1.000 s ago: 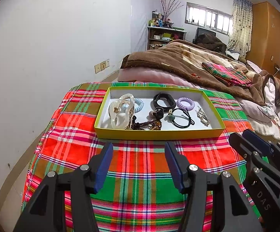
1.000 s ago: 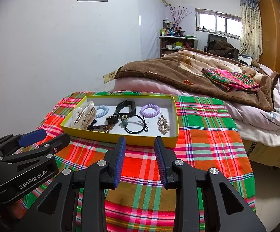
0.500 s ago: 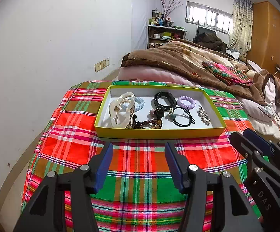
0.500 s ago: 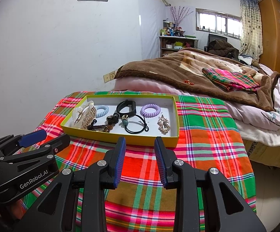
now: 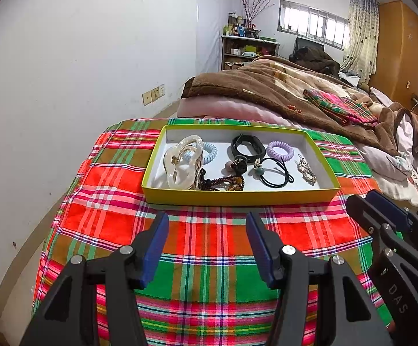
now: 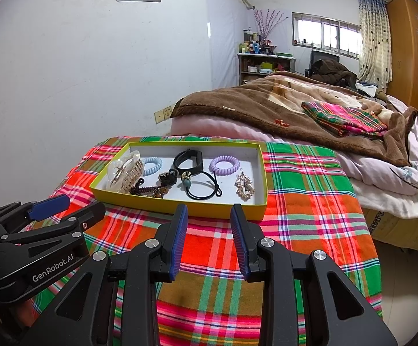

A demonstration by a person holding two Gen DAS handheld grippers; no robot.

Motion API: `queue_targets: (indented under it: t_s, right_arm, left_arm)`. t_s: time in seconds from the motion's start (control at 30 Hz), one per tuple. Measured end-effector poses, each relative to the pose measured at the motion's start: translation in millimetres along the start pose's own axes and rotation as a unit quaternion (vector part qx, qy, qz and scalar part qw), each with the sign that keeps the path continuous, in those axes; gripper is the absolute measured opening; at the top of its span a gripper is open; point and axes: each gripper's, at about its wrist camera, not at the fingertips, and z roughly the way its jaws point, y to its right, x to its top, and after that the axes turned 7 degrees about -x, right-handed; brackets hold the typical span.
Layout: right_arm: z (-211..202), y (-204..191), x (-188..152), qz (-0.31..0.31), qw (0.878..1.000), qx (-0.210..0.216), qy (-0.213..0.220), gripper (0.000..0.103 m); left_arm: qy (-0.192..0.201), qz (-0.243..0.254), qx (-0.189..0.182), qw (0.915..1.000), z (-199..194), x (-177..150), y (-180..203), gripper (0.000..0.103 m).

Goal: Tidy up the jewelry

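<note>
Left wrist view
Left gripper [image 5: 207, 243]: we hold it released, jaws wide apart with nothing between them, above the plaid cloth [image 5: 209, 239] just near of the tray.
Right gripper [image 5: 382, 210]: we see it at the right edge, side-on; from here we cannot tell its state.
Yellow tray [image 5: 237, 197]: shallow, white inside, lying flat on the cloth, far of the left gripper.
Pearly claw clip [image 5: 183, 163]: at the tray's left end, touching the pale blue coil tie [image 5: 210, 152] behind it.
Brown bead bracelet [image 5: 223, 183]: near wall of the tray, just right of the clip.
Black band [image 5: 248, 147]: far middle of the tray.
Lilac coil tie [image 5: 280, 150]: right of the black band.
Black elastic tie [image 5: 275, 176]: near middle, with a green bead at its left.
Rhinestone piece [image 5: 306, 170]: right end of the tray.

Right wrist view
Right gripper [image 6: 209, 240]: we hold it released, jaws parted and empty, just near of the tray's front wall [image 6: 180, 206].
Left gripper [image 6: 53, 212]: low at the left, side-on.
Jewelry: all of it lies inside the tray; lilac coil tie [image 6: 224, 165] far right, rhinestone piece [image 6: 244, 187] near right, claw clip [image 6: 124, 171] at left.
Brown blanket [image 6: 266, 109]: on the bed far of the cloth.
</note>
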Motion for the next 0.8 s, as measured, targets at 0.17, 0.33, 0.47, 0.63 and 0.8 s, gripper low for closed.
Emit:
queue_targets:
  t_s: [0.17,0.33,0.47,0.63,0.8]
  right_arm:
    - [-0.1,0.2,-0.3,0.001,1.000,0.000,0.001,0.032]
    - [0.0,0.4,-0.3,0.001,1.000,0.000,0.000,0.032]
    - [0.0,-0.2,-0.5,0.001,1.000,0.000,0.000,0.032]
    - [-0.3,-0.3,-0.5,0.000,1.000,0.000,-0.001,0.032]
    - [-0.7,0.7,-0.5,0.001,1.000,-0.001,-0.001,0.032]
  left_arm:
    - [0.001,-0.001,0.001,1.0000,-0.7,-0.4,0.1,0.058]
    - [0.001,-0.001,0.002,1.0000,-1.0,-0.7,-0.3,0.058]
    - [0.001,-0.001,0.004,1.0000,-1.2,-1.3,-1.1,0.058]
    - [0.000,-0.002,0.005,1.0000,-0.9,-1.7,-2.2,0.058]
    - [-0.002,-0.005,0.008,1.0000,-0.5,-1.7,-3.6,0.058]
